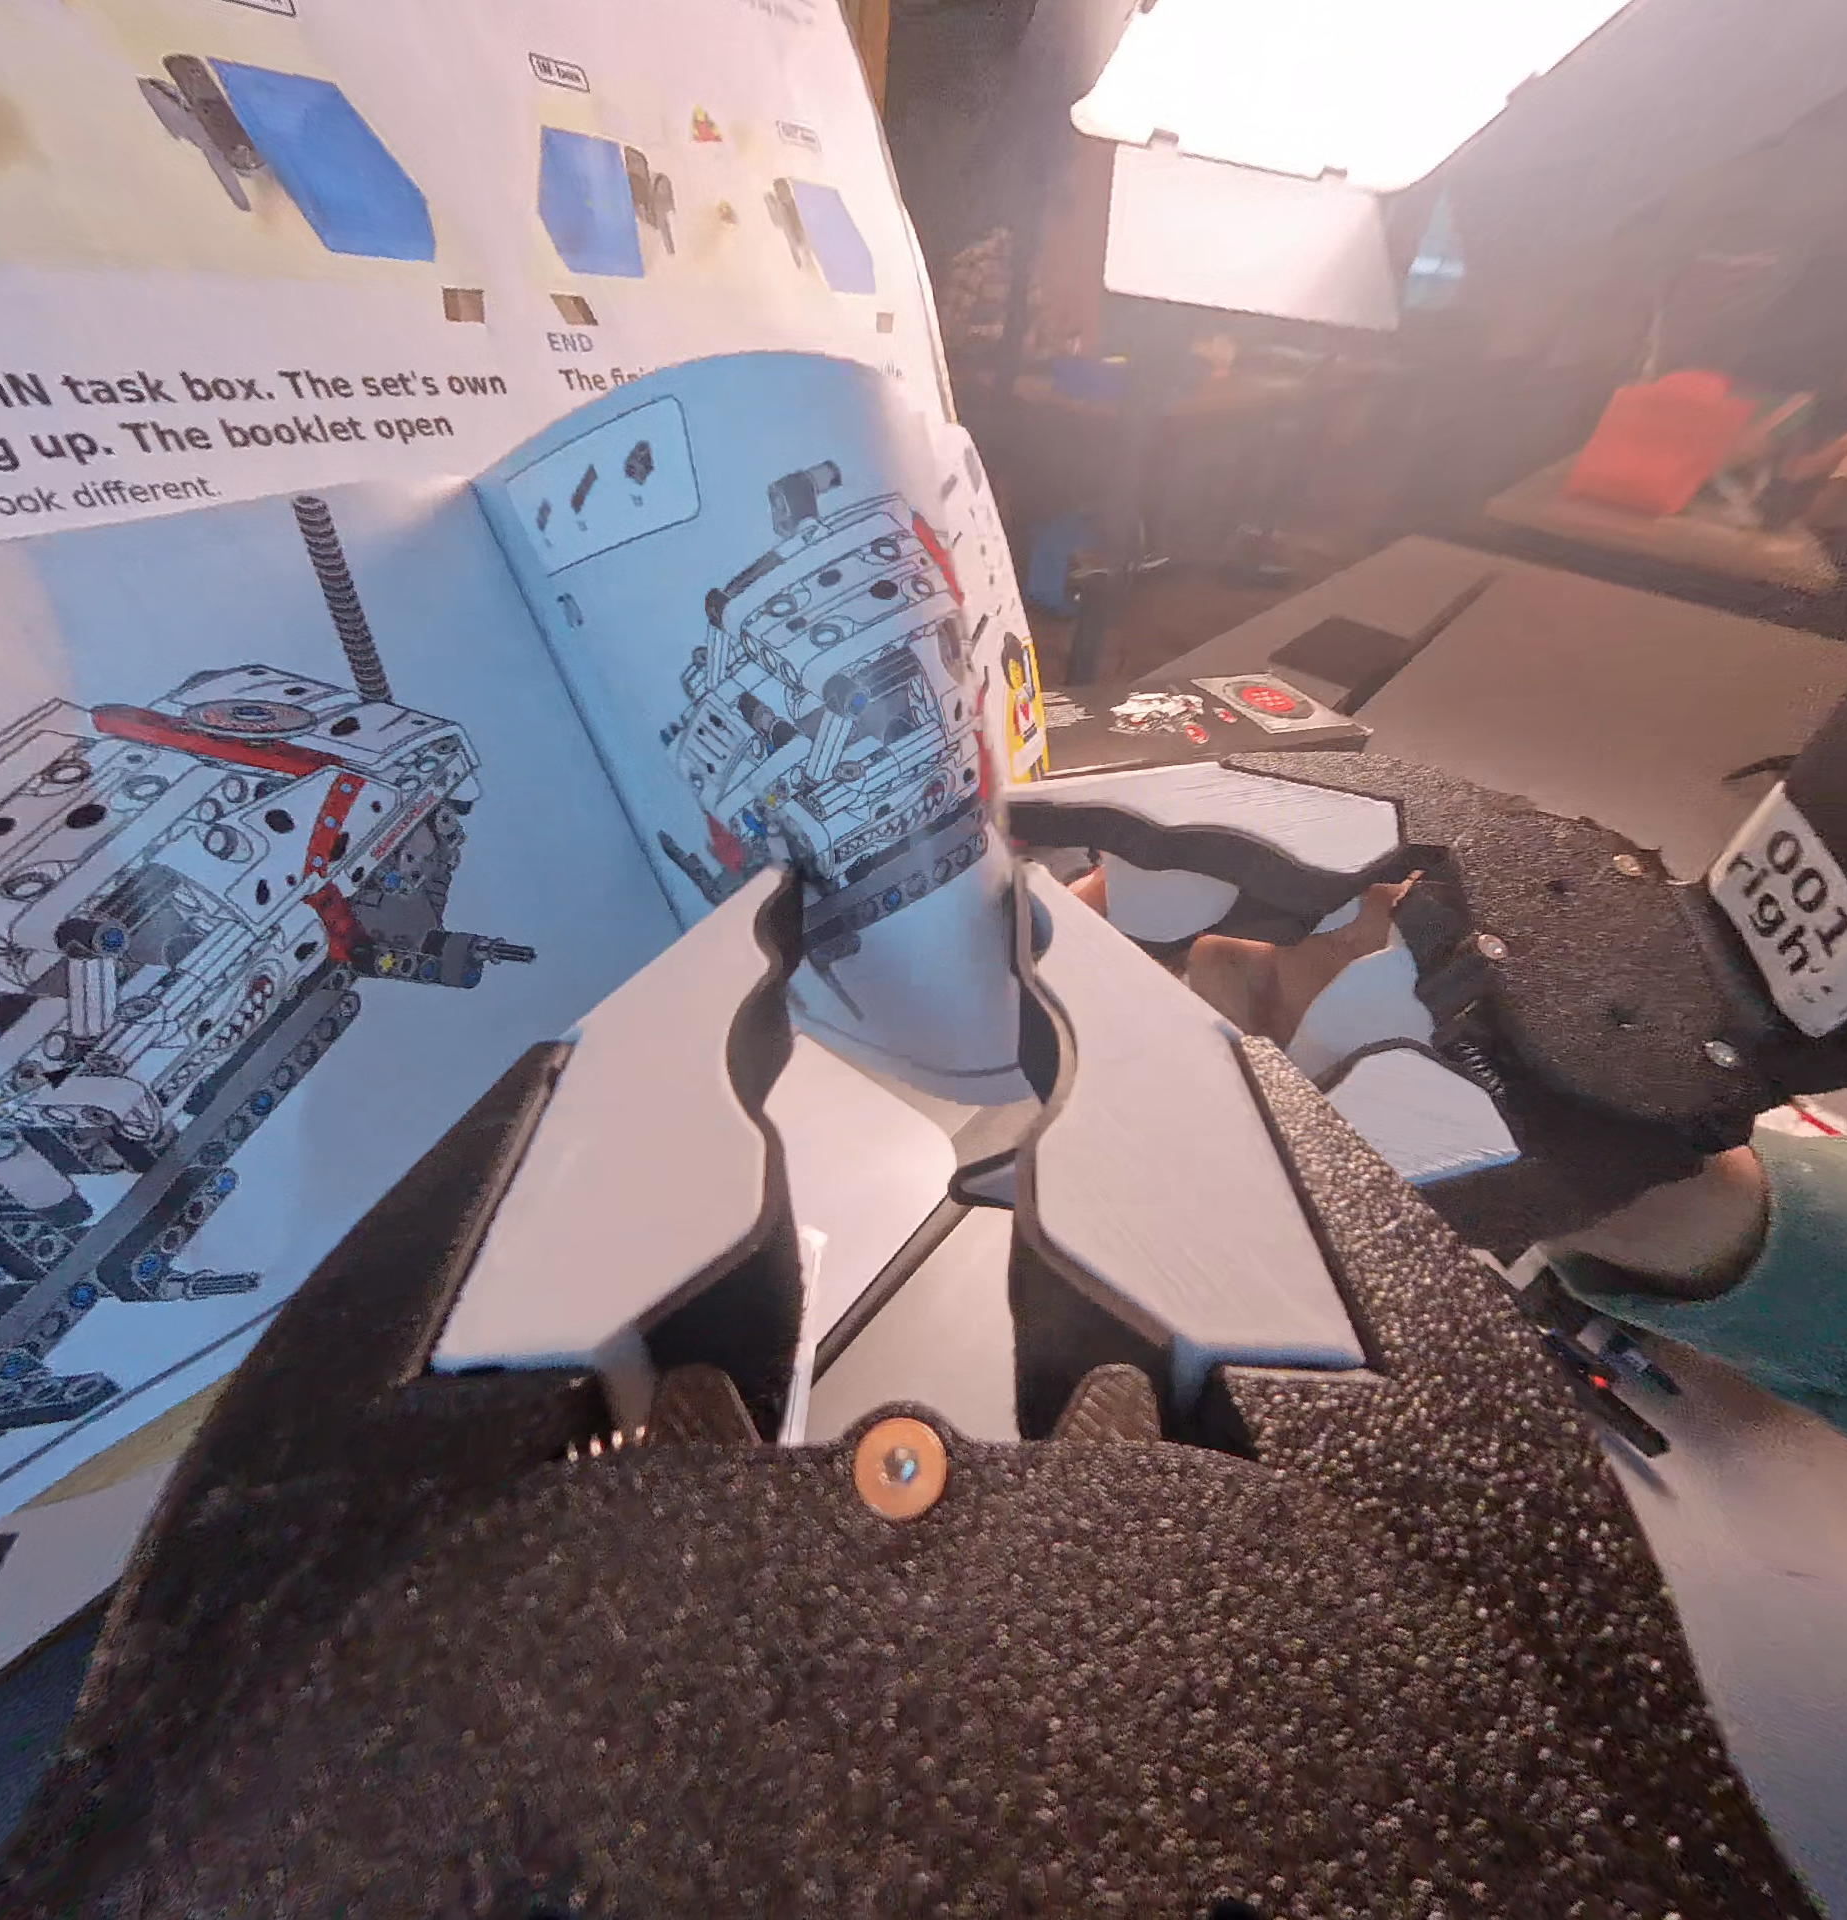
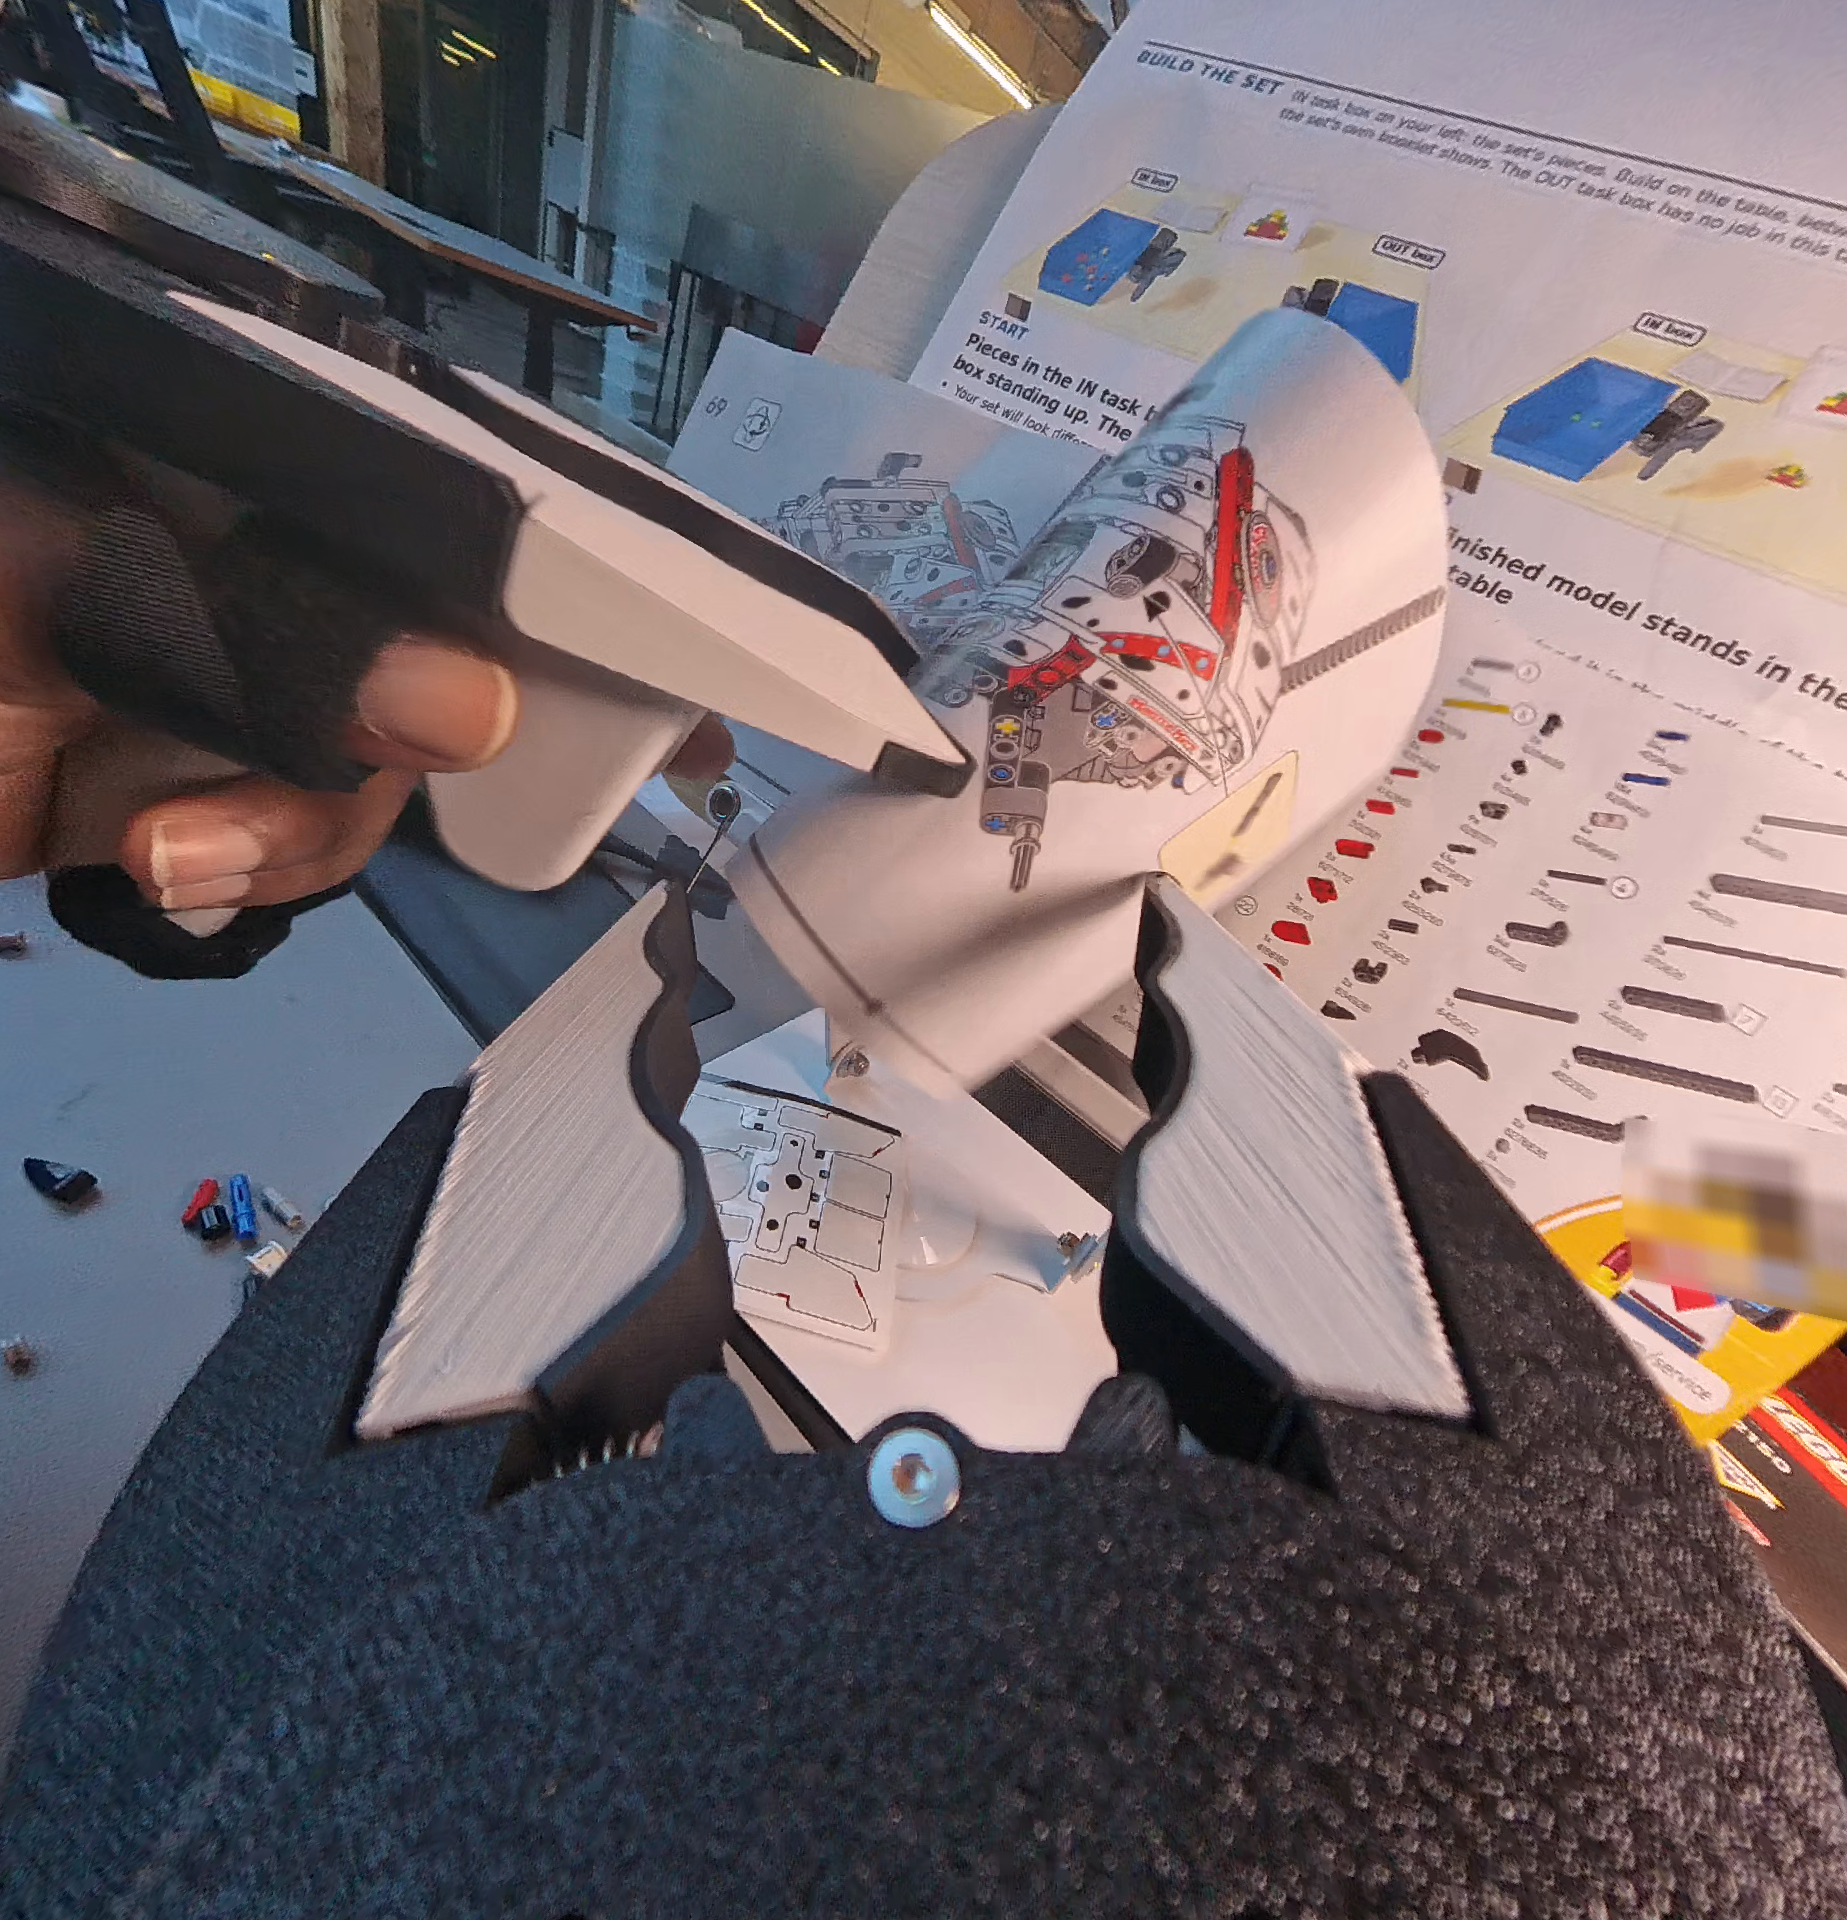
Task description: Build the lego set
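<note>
The building booklet [image 1: 275, 831] stands open, showing a white, red and grey model. One of its pages [image 1: 877, 727] is curled over. My left gripper [image 1: 898, 878] is open, with that curled page between its fingertips. In the right wrist view the left gripper [image 2: 914, 764] comes in from the left, held by a hand [image 2: 275, 779], its tip against the curled page [image 2: 1106, 675]. My right gripper [image 2: 914, 899] is open and empty, just below the page's lower edge. One of its fingers [image 1: 1210, 821] reaches in from the right in the left wrist view.
A printed task sheet [image 2: 1521, 312] stands behind the booklet. A parts-list page [image 2: 1625, 935] lies at the right, a yellow and black box [image 2: 1792, 1455] at the lower right. A sticker sheet [image 2: 805, 1226] lies between my right fingers. Several small loose pieces [image 2: 223, 1210] lie on the grey table [image 2: 171, 1039] at the left. Only a small space, under 4 cm, lies between the two pairs of fingers.
</note>
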